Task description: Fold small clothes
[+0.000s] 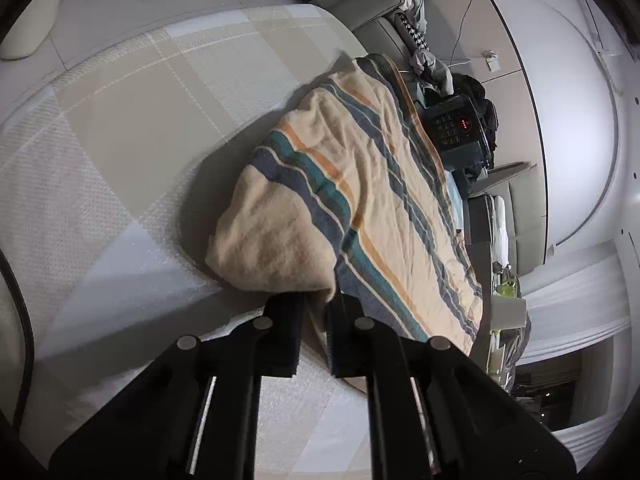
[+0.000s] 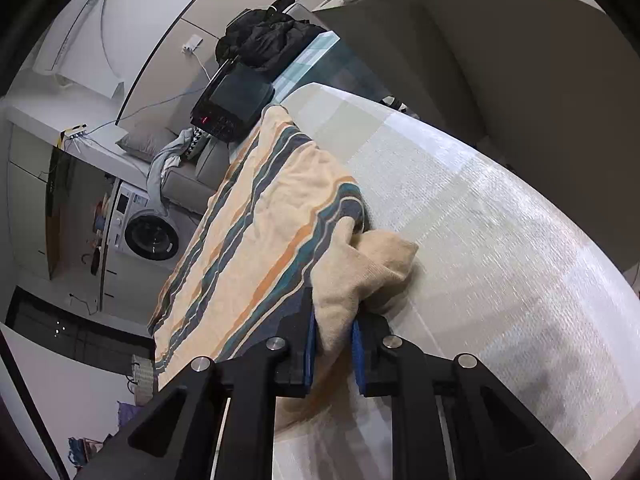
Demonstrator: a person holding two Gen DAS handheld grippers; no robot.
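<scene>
A small cream garment with blue, teal and orange stripes [image 1: 360, 200] is held up above a table covered with a checked beige and white cloth [image 1: 120, 140]. My left gripper [image 1: 316, 304] is shut on a cream edge of the garment, which hangs away from it. In the right wrist view the same garment [image 2: 248, 240] stretches away from my right gripper [image 2: 334, 336], which is shut on a cream cuff-like end between its blue pads [image 2: 310, 344]. The tablecloth [image 2: 480, 240] lies under it.
A black device with a red light [image 1: 460, 128] and dark clothes [image 2: 264, 40] sit at the table's far end. A washing machine [image 2: 148, 232], a sofa with cushions [image 2: 192, 172] and cables are beyond the table.
</scene>
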